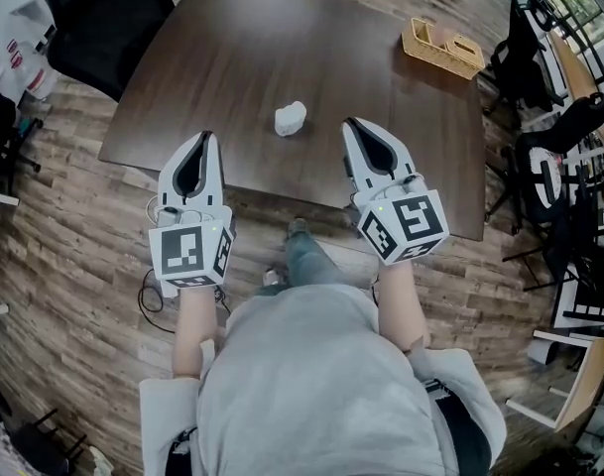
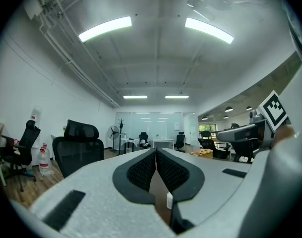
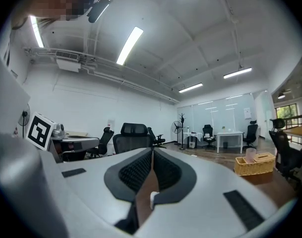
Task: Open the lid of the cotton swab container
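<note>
Two grippers are held above the near edge of a dark wooden table (image 1: 242, 58), one to each side. The jaws of the left gripper (image 1: 206, 137) are clenched together, with nothing caught between them. The jaws of the right gripper (image 1: 350, 123) are likewise pressed together and empty. The cotton swab container (image 1: 291, 118) (small, white, lid not readable) is seen near the table's middle, between the two gripper tips and touched by neither. A wicker basket (image 1: 442, 48) is set by the far right corner.
</note>
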`<control>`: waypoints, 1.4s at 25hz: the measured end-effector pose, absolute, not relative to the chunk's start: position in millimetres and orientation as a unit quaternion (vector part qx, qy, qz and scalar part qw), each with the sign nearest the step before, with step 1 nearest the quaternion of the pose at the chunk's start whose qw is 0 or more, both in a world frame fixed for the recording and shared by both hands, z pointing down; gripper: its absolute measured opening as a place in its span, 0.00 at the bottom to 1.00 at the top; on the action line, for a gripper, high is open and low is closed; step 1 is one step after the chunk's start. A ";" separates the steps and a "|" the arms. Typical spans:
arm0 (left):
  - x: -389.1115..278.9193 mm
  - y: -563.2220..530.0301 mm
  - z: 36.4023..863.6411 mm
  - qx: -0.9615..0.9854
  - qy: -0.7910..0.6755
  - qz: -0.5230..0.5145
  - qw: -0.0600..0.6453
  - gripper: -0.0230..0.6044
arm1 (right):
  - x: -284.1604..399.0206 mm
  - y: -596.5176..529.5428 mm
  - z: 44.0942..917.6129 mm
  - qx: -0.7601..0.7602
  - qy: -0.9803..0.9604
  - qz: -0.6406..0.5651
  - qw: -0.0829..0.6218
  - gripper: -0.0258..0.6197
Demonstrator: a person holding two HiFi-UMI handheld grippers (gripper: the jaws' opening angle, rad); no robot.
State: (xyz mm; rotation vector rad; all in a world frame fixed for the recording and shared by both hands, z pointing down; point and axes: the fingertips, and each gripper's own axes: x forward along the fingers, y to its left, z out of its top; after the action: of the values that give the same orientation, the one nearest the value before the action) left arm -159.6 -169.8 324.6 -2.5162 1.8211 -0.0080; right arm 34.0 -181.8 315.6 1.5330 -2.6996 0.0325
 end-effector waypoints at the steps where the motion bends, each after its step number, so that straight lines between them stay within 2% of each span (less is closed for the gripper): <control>1: -158.4 -176.4 326.0 -0.810 0.586 -0.004 0.016 0.06 | 34.8 -188.0 316.5 0.493 -0.870 0.011 0.019 0.07; 14: -135.9 -261.1 352.1 -0.815 0.578 -0.039 -0.002 0.06 | 47.6 -279.8 334.7 0.482 -0.875 0.027 0.032 0.07; 30: -98.2 -287.8 490.1 -0.869 0.462 -0.147 -0.098 0.07 | 37.8 -336.0 410.7 0.449 -0.885 0.098 0.080 0.07; 35: -76.7 -280.2 534.6 -0.896 0.380 -0.208 -0.097 0.26 | 46.7 -339.1 417.2 0.456 -0.880 0.105 0.083 0.07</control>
State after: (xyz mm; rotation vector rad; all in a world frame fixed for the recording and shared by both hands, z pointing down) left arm -76.7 -280.2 534.6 -3.0024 1.2729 -0.6983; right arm 46.7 -339.1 417.2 1.3601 -2.6265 0.3147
